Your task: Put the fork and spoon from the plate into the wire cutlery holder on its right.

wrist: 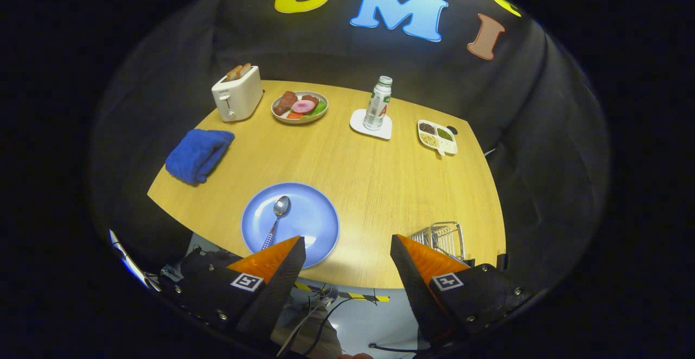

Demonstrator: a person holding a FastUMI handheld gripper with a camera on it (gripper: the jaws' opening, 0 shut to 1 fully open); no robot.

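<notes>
Gripper [347, 250] spread wide and empty at lower centre, spoon [277, 216] on blue plate [315, 220] lower left, wire cutlery holder [442, 238] lower right.

The gripper [347, 250] hangs with fingers wide apart and nothing between them, over the near edge of the table [380, 185]; a spoon [277, 215] lies on the plate [312, 223] by that edge, just ahead of the left finger; the wire holder [442, 237] stands at the near right corner; toaster [237, 94] and towel [198, 153] line the left edge; a bottle [378, 104] stands near the far edge.
</notes>
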